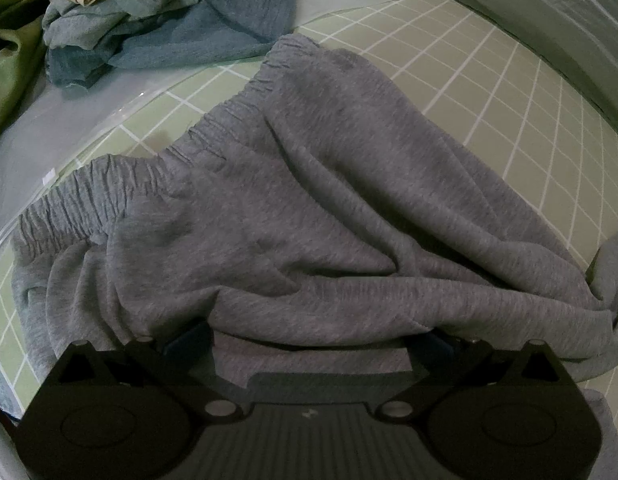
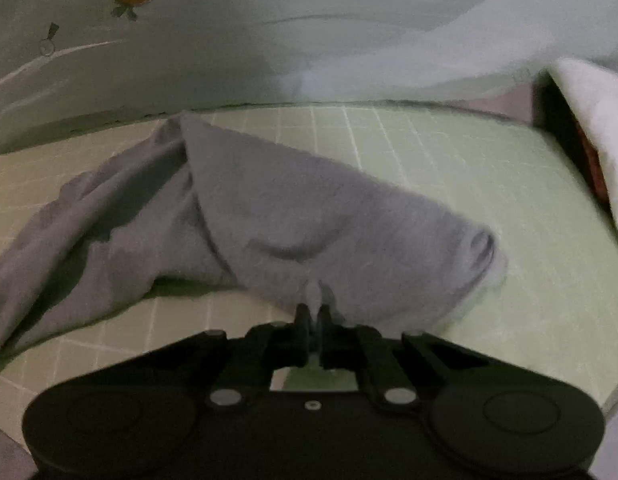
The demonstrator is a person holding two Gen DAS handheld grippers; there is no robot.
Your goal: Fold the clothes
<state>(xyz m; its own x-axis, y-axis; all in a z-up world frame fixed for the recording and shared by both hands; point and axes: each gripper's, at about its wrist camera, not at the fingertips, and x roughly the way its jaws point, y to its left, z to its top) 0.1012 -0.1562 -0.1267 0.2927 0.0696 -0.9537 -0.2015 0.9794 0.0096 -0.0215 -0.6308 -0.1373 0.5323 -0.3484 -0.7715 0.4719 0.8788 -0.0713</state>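
Pinching grey sweatpants (image 2: 309,216), right hand-held gripper (image 2: 314,312).

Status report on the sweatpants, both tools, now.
Left tool open, jaws spread, grey sweatpants draped over the tips. Right tool shut on a sweatpants fold. Clothes pile beyond the waistband, not blocking.

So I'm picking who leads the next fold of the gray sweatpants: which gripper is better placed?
Probably right. The right gripper has its jaws pinched on an edge of the gray sweatpants, lifted above the green grid mat. The left gripper sits with jaws wide apart, fabric draped between them, nothing held.
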